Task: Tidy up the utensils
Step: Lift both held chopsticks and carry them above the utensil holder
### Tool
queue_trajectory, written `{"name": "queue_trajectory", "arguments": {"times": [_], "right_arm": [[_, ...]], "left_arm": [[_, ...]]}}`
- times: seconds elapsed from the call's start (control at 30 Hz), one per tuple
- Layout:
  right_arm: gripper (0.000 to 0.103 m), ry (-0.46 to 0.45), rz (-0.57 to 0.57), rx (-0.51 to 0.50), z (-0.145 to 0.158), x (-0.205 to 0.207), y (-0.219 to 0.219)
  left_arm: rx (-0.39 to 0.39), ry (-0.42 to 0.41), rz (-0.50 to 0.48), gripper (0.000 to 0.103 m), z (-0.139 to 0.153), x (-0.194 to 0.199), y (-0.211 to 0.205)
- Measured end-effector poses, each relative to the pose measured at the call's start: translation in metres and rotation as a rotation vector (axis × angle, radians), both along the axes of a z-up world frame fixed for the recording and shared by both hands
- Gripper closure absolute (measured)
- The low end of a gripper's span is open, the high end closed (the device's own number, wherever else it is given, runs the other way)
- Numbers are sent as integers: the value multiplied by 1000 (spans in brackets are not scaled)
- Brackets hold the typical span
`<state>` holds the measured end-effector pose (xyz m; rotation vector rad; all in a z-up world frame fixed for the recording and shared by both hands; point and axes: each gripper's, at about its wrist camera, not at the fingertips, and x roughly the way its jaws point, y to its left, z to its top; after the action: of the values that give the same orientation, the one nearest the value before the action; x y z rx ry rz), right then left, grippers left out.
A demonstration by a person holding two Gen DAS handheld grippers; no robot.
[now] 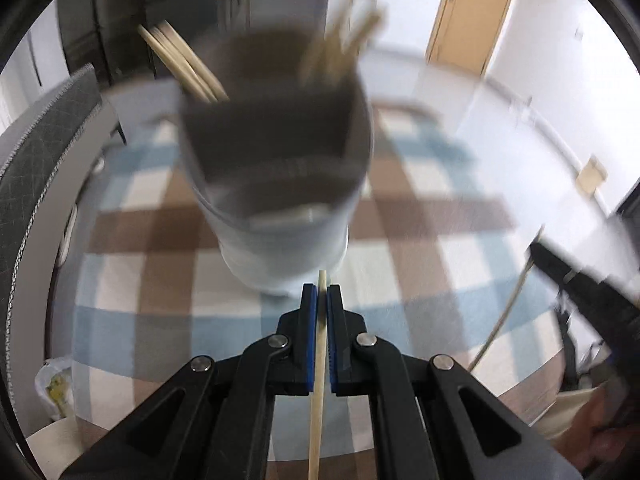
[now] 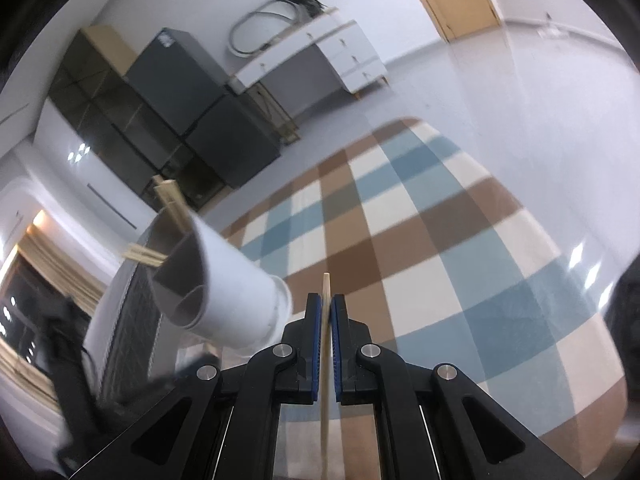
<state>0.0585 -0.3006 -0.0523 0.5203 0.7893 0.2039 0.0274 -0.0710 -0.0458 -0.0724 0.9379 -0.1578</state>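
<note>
My left gripper is shut on a pale wooden chopstick, whose tip pokes just past the blue pads. Right ahead stands a white utensil holder with dark divided compartments. Several chopsticks lean out of its back left and back right. My right gripper is shut on a second wooden chopstick. In the right wrist view the holder is to the left, with chopsticks sticking out. The right gripper's dark body shows blurred at the right edge of the left wrist view.
A round table with a blue, brown and white checked cloth carries the holder. A grey chair back stands at the left. Dark cabinets, a white dresser and a wooden door are beyond.
</note>
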Motion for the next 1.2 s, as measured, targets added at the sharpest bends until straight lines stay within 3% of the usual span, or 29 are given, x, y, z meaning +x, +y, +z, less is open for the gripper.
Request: {"name": "queue_trajectory", "arguments": {"times": [0.1, 0.2, 0.37, 0.9, 1.2], "right_arm": [[99, -50, 21, -33, 14, -15, 13], [99, -120, 69, -127, 33, -30, 35], [99, -192, 131, -213, 51, -47, 63], [99, -233, 145, -242, 64, -53, 84], [99, -306, 161, -258, 83, -47, 88]], "left_arm": [[-59, -89, 14, 102, 22, -16, 16], [-91, -122, 40, 102, 26, -9, 18], [-77, -154, 21, 102, 34, -20, 21], [-45, -210, -44, 103, 52, -42, 47], [-57, -238, -62, 103, 81, -40, 48]]}}
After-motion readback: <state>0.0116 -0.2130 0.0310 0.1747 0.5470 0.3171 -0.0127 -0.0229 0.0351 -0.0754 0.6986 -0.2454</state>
